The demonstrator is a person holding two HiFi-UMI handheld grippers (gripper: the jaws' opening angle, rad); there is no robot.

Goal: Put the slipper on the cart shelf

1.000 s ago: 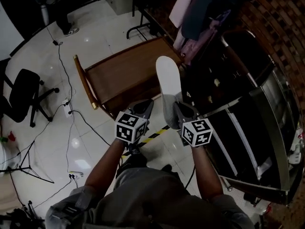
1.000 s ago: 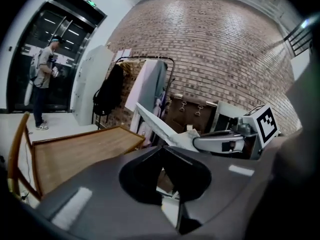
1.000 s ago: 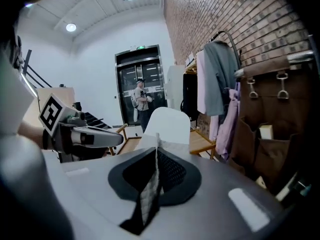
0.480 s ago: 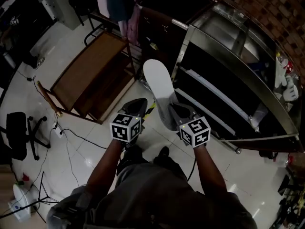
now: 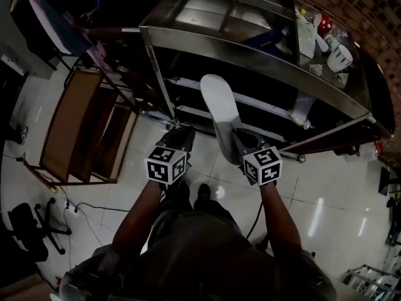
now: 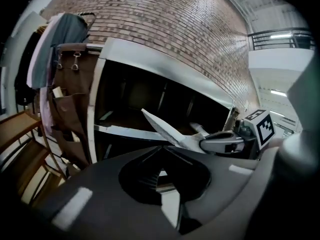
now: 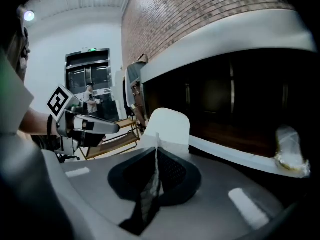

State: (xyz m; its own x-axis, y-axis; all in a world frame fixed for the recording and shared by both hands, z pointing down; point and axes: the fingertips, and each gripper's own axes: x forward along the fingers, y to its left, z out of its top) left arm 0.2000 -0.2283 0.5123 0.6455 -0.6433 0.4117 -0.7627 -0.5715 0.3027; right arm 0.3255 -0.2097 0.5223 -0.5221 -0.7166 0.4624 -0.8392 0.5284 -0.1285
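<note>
Slipper (image 5: 219,105) is clamped in my right tongs (image 5: 230,138), held in the air with its toe pointing toward the cart (image 5: 263,64). I see the left tongs (image 5: 180,137) together, empty, just beside.

left claw (image 5: 181,134) shut, empty, right claw (image 5: 234,137) pinching the slipper (image 5: 219,102) — both held forward, side by side.

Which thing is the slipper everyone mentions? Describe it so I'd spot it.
Start at the steel cart with dark shelves. In front of its lower shelves, the right claw pinches a white slipper by one end. It is the only long, pale oval, pointing toward the cart.
</note>
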